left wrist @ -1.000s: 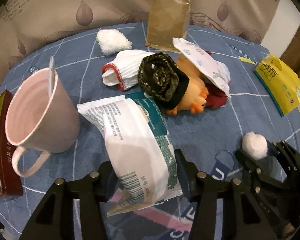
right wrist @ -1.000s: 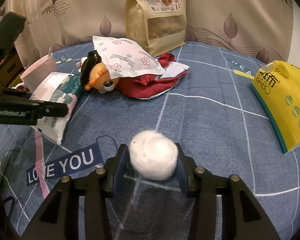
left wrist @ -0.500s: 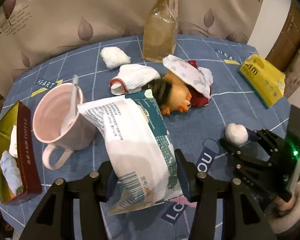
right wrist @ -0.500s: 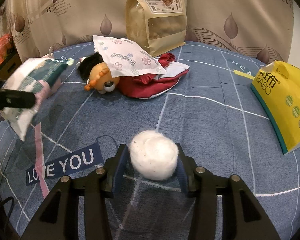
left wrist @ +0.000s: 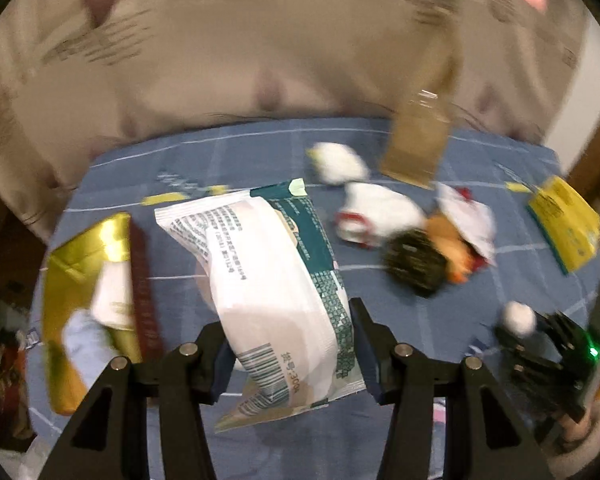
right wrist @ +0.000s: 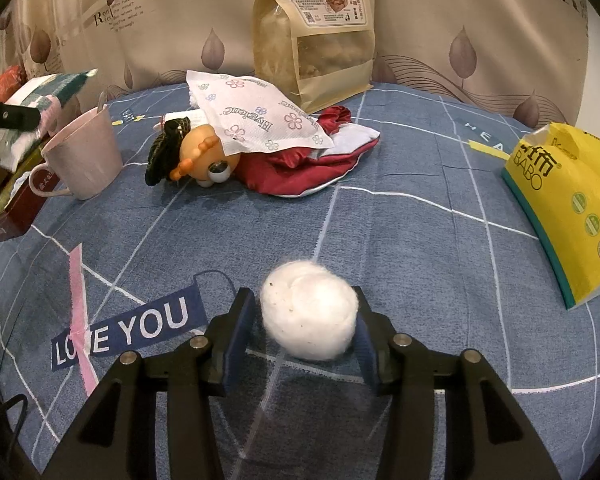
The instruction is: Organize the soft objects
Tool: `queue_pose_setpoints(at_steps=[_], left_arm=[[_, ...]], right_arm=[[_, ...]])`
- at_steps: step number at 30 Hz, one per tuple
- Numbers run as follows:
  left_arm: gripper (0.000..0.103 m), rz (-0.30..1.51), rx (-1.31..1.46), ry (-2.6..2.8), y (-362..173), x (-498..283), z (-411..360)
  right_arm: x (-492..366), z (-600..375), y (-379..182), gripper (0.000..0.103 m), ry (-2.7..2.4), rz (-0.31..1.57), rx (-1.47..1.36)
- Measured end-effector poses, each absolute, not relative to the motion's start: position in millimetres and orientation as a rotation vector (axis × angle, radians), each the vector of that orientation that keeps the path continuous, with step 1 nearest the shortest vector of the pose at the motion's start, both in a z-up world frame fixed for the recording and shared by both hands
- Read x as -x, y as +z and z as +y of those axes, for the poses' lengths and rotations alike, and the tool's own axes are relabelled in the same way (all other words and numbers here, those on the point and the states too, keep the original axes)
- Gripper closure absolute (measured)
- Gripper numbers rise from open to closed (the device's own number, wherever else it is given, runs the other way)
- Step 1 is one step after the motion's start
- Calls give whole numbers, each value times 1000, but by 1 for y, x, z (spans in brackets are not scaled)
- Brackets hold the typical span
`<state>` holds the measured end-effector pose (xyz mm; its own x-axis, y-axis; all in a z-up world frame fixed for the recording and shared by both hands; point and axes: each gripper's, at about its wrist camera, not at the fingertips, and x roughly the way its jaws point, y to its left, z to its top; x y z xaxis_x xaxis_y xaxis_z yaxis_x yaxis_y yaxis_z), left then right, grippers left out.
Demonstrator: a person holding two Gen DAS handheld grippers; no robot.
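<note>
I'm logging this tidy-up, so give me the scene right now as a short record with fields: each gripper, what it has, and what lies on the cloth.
left gripper: shut on white and green packet, held above the cloth
right gripper: jaws around cotton ball; left pad apart from it
surface: blue grid cloth
also there: pink mug, orange plush toy, yellow tissue pack, tall snack bag

Warm, dim indoor light falls from above, the left wrist view smeared by motion blur throughout, the right wrist view sharp, both bending at their black fisheye corners.
</note>
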<state>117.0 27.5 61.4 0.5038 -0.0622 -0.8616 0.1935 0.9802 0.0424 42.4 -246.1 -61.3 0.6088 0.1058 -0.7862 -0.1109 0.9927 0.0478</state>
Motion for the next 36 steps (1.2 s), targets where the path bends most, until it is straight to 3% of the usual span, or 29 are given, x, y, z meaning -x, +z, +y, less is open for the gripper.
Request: queue_pose_setpoints(at_steps=[16,30,36], left_arm=[[51,1131,-72,241,24,-180,215],[50,1199,-45,239,-7,-205,254],[45,1190,-40,263,-8,-210,263]], right_arm=[[-42,-245,-62,58,125,907,8],[-42,-245,-62,58,124,906,9],[-42,-245,-62,58,124,906,9]])
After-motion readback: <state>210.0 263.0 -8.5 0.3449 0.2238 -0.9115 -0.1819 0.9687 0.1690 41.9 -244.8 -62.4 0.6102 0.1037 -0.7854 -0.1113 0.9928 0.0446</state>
